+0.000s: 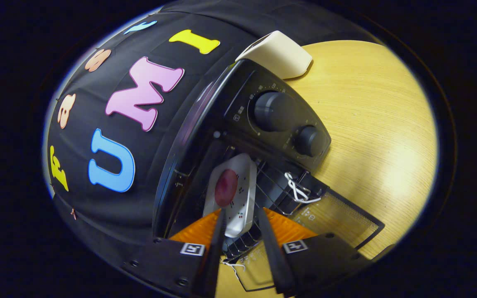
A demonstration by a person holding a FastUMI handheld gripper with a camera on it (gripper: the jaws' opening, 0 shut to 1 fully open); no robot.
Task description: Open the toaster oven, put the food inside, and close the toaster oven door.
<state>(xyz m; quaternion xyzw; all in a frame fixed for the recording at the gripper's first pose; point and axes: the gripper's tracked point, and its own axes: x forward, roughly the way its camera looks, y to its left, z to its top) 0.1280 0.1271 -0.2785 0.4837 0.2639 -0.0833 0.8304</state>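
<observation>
The black toaster oven [242,95] stands on the wooden table [371,124] with its glass door [338,217] folded down flat. A small white plate [238,174] carrying a round dark-red piece of food [226,187] sits in the oven's mouth over the wire rack [275,186]. My gripper [240,211] is rolled sideways. Its two fingers lie along either side of the plate's near end, one finger [218,231] against one edge and the other against the opposite edge. The gap between them is narrow, and the plate's near end fills it.
Two round knobs [273,111] sit on the oven's control panel beside the opening. A white wire clip [298,191] hangs at the door hinge. A cream-coloured object [280,54] lies behind the oven. The black booth cloth hangs close behind.
</observation>
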